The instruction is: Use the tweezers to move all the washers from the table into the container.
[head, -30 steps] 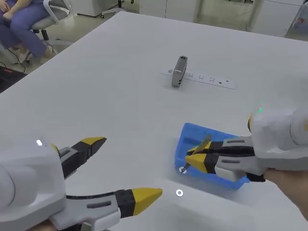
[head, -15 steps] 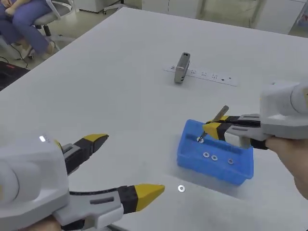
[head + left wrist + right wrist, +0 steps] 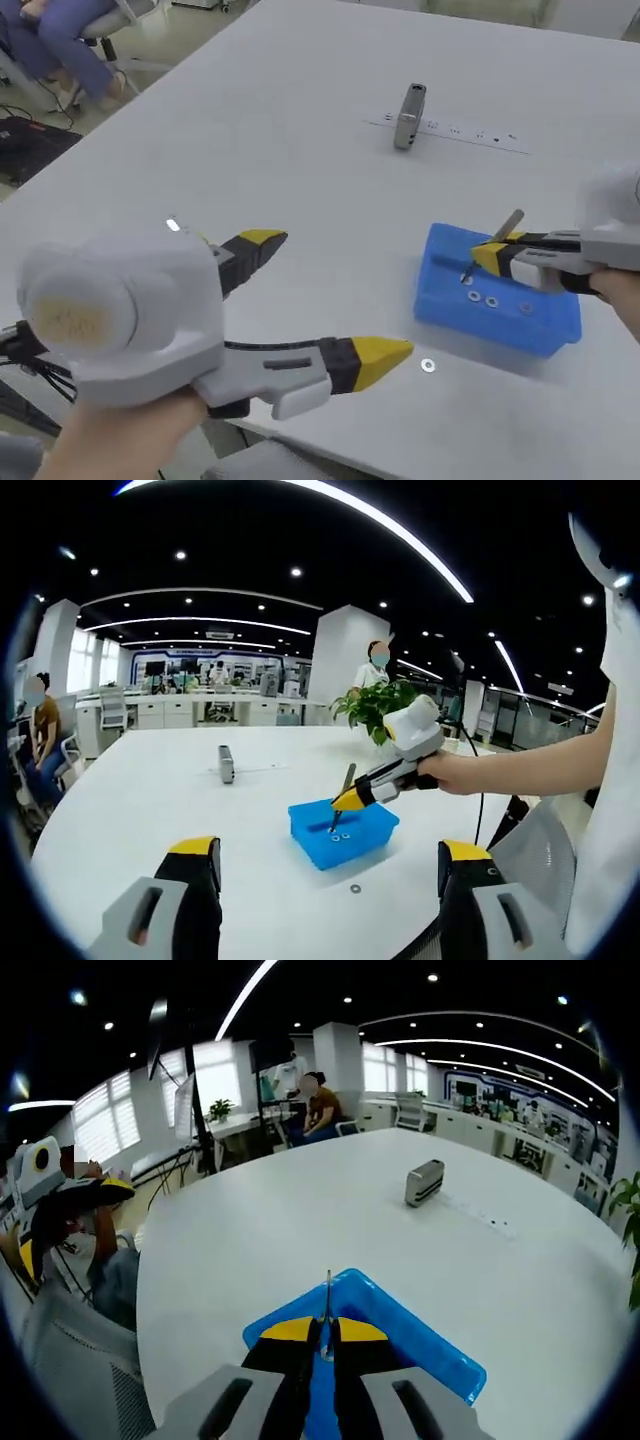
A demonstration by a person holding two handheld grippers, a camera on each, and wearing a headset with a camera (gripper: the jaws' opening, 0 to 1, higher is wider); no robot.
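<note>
My right gripper (image 3: 490, 258) is shut on thin metal tweezers (image 3: 478, 266), whose tip points down into the blue container (image 3: 500, 335). Three small washers (image 3: 492, 301) lie on the container's floor. Whether the tip holds a washer I cannot tell. One washer (image 3: 428, 366) lies on the white table just in front of the container. My left gripper (image 3: 325, 297) hovers open at the near left with nothing between its fingers. In the right gripper view the tweezers (image 3: 327, 1295) stick out over the container (image 3: 440, 1355). The left gripper view shows the container (image 3: 330, 850) and the loose washer (image 3: 355, 888).
A white power strip (image 3: 460, 131) with a grey adapter (image 3: 408, 104) plugged in lies at the far side of the table. The table's near edge runs just below the loose washer. People sit and stand in the office behind.
My right gripper has lifted the tweezers from the table at the container's front left corner to over the container. One of two washers on the table is gone from there. The camera shifted.
</note>
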